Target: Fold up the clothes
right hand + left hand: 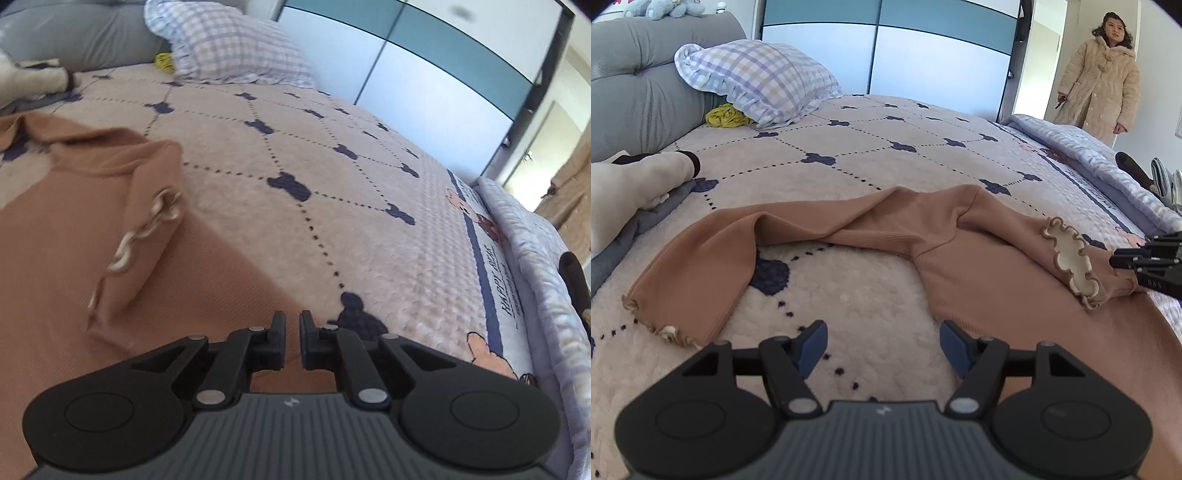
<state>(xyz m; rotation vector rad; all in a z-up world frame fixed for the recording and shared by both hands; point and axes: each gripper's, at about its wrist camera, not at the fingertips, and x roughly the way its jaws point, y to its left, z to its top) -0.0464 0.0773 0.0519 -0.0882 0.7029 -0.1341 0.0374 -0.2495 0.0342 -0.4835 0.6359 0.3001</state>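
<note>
A brown ribbed top lies spread on the cream quilted bedspread. Its left sleeve stretches toward the near left. The right sleeve, with a frilled cream cuff, is folded over the body. My left gripper hovers open over bare bedspread just off the top's edge, nothing between its blue pads. My right gripper hangs over the top's right side, jaws a narrow gap apart with nothing in them. In the left wrist view the right gripper sits just right of the cuff.
A plaid pillow and yellow cloth lie by the grey headboard. Cream and grey clothes are piled at the left. A folded pale-blue quilt runs along the right edge. A person in a beige robe stands in the doorway.
</note>
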